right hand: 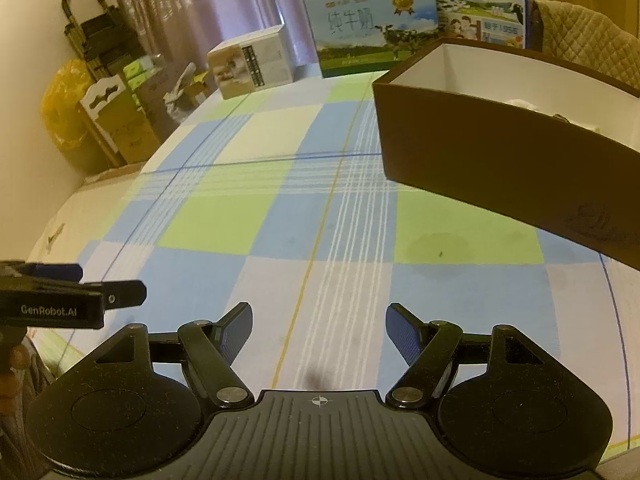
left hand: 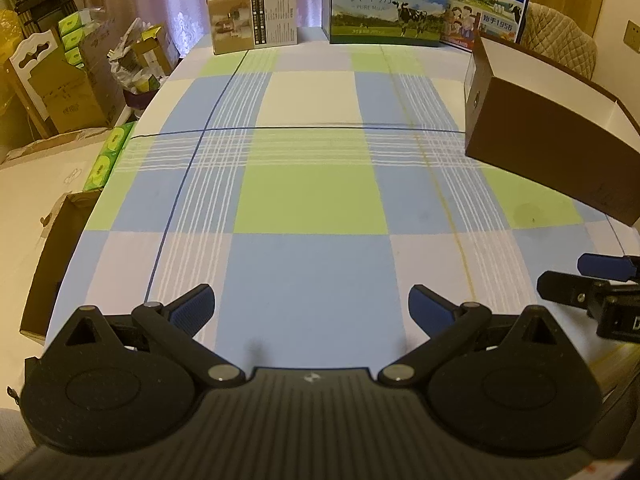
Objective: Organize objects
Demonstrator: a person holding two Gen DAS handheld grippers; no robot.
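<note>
A brown open-top box point(left hand: 552, 136) point(right hand: 500, 160) with a white inside stands on the right of the checked tablecloth point(left hand: 312, 200) point(right hand: 248, 216). In the right wrist view pale things lie inside it point(right hand: 560, 114), too small to name. My left gripper point(left hand: 311, 306) hovers open over the near blue squares, nothing between its blue pads. My right gripper point(right hand: 319, 330) is open too, low over the cloth, short of the brown box. Each gripper shows at the edge of the other's view: the right gripper point(left hand: 592, 280), the left gripper point(right hand: 80, 288).
At the far table edge stand a beige carton point(left hand: 254, 16) point(right hand: 252, 66) and two milk cartons point(left hand: 388, 8) point(right hand: 372, 28). Cardboard boxes and green tissue packs point(left hand: 108, 156) crowd the floor on the left. A quilted chair back point(left hand: 560, 32) is at the far right.
</note>
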